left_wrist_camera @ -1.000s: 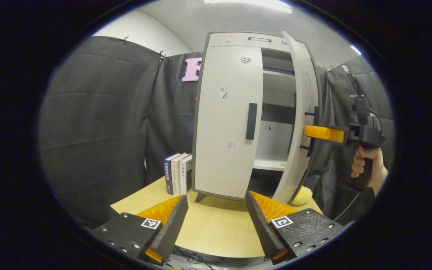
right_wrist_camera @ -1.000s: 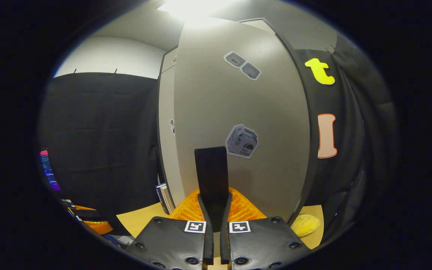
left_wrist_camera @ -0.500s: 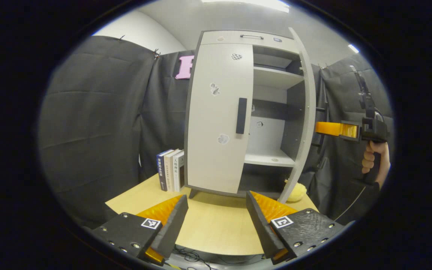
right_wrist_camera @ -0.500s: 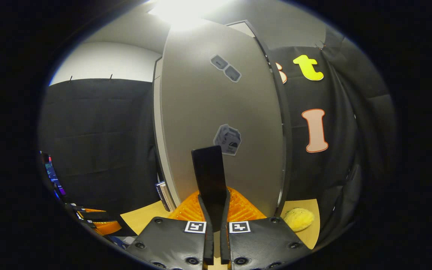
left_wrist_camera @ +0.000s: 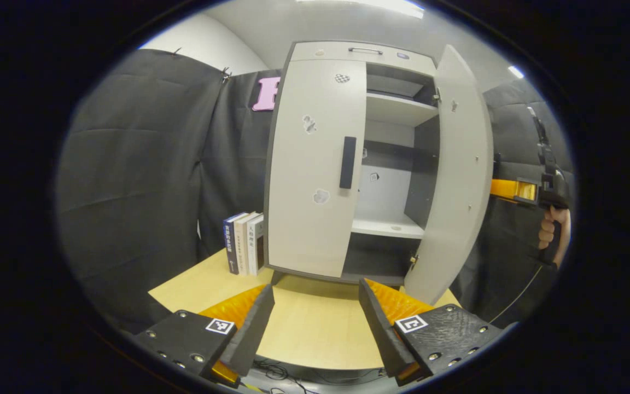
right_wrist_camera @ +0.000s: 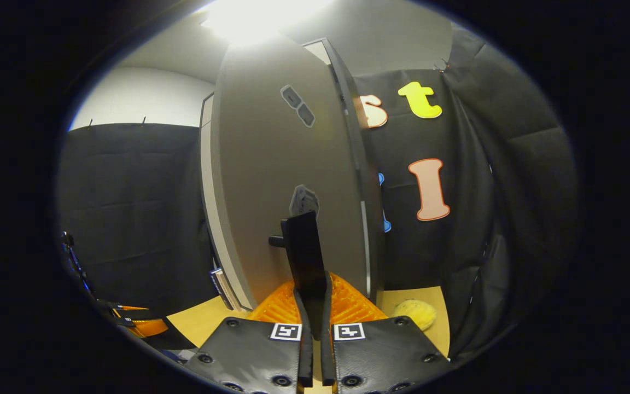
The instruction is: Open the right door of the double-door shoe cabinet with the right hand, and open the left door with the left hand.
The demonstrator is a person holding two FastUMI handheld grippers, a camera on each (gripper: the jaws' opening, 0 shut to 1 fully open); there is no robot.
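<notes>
The double-door shoe cabinet (left_wrist_camera: pixel 348 164) stands on a light wooden surface (left_wrist_camera: pixel 304 328), its right door (left_wrist_camera: pixel 454 180) swung wide to bare the shelves, its left door (left_wrist_camera: pixel 315 164) closed. In the right gripper view, the right hand-held gripper (right_wrist_camera: pixel 313 306) is clamped, fingers nearly together, on the right door's black handle (right_wrist_camera: pixel 304 257). In the left gripper view, a hand (left_wrist_camera: pixel 553 232) grips that tool upright beyond the door's edge. The left hand-held gripper (left_wrist_camera: pixel 315 323) hovers level over the surface, fingers spread wide and holding nothing, facing the left door's handle (left_wrist_camera: pixel 348 162). Books (left_wrist_camera: pixel 244 243) stand beside the cabinet.
</notes>
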